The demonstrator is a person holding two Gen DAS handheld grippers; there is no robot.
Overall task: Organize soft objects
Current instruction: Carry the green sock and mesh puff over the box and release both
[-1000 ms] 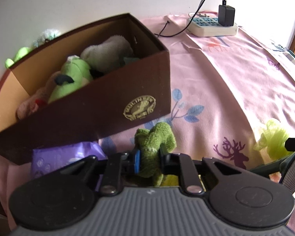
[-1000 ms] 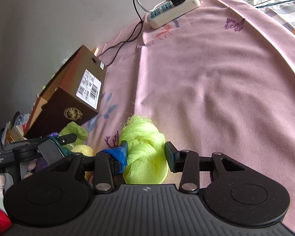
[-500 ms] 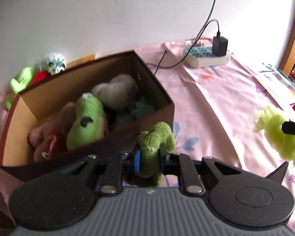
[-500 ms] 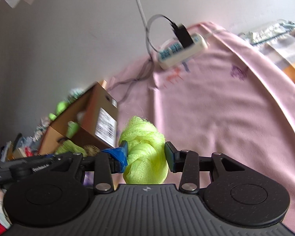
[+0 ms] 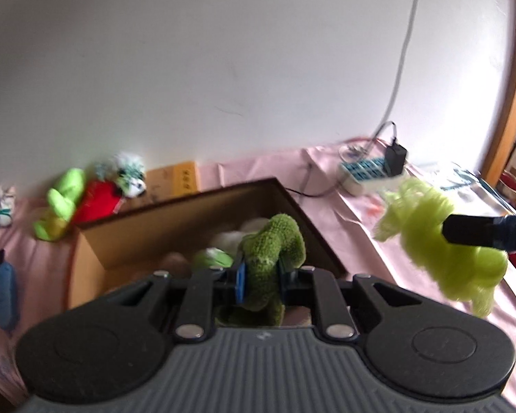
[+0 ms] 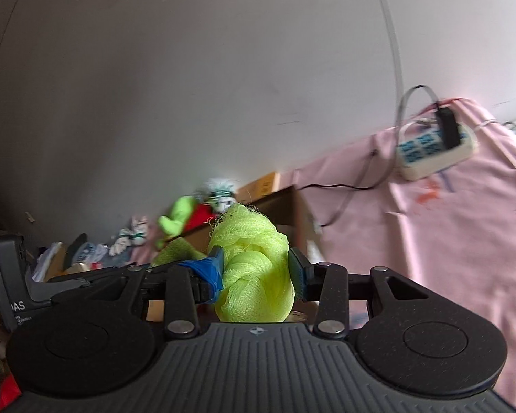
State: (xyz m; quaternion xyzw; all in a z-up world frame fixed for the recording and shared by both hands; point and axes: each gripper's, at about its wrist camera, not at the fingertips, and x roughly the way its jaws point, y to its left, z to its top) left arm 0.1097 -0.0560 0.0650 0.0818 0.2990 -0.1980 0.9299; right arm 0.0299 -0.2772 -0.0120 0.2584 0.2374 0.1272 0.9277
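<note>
My left gripper (image 5: 260, 275) is shut on a dark green plush toy (image 5: 271, 251) and holds it in the air above the near side of an open brown cardboard box (image 5: 175, 220) with soft toys inside. My right gripper (image 6: 254, 268) is shut on a neon yellow-green mesh puff (image 6: 254, 268), lifted above the pink cloth. The puff also shows at the right of the left wrist view (image 5: 440, 241), beside the box's right corner. In the right wrist view the box (image 6: 275, 203) lies just behind the puff.
A pink cloth (image 6: 447, 227) covers the surface. A white power strip with a black charger (image 5: 371, 168) lies at the back by the wall. A bright green, red and white plush (image 5: 86, 199) lies behind the box, with a small tan box (image 5: 175, 179) beside it.
Both grippers have risen and tilted up, each still holding its toy. The left one is now over the box, and the right one with the puff has moved closer to the box.
</note>
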